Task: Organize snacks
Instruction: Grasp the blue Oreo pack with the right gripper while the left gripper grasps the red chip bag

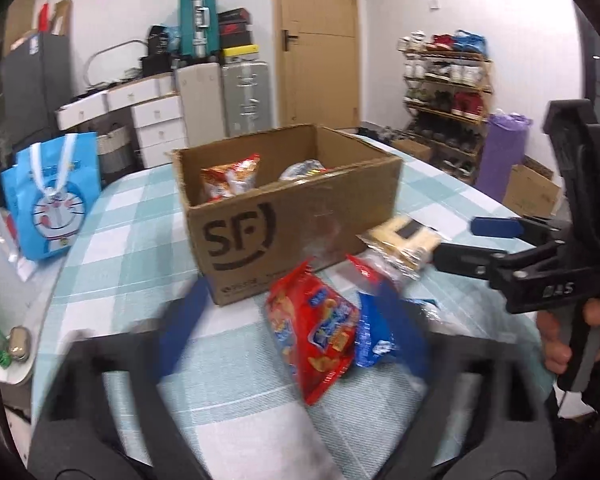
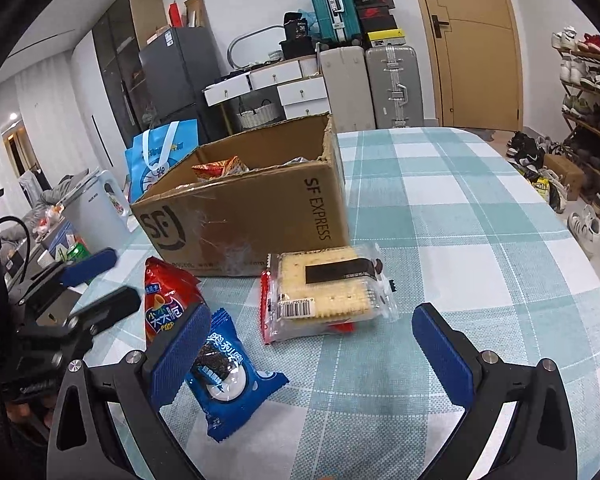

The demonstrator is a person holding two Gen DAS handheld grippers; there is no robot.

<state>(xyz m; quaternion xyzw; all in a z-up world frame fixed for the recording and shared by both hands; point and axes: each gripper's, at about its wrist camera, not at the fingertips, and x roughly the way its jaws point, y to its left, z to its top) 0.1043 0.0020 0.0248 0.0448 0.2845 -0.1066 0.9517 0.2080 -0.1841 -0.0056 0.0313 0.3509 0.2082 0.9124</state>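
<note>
three snack packs lie just in front of the cardboard box on the checked tablecloth: red chip bag, blue cookie pack, cracker pack. left gripper straddles the red bag, jaws half-spread; right gripper gapes empty.

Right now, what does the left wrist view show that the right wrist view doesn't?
Only the left wrist view: a hand squeezing the right gripper's handle, and a purple bag.

Only the right wrist view: the barcode on the clear cracker pack, and the box's SF EXPRESS side.

Both: the brown cardboard box, red chip bag, blue cookie packet, checked tablecloth.
</note>
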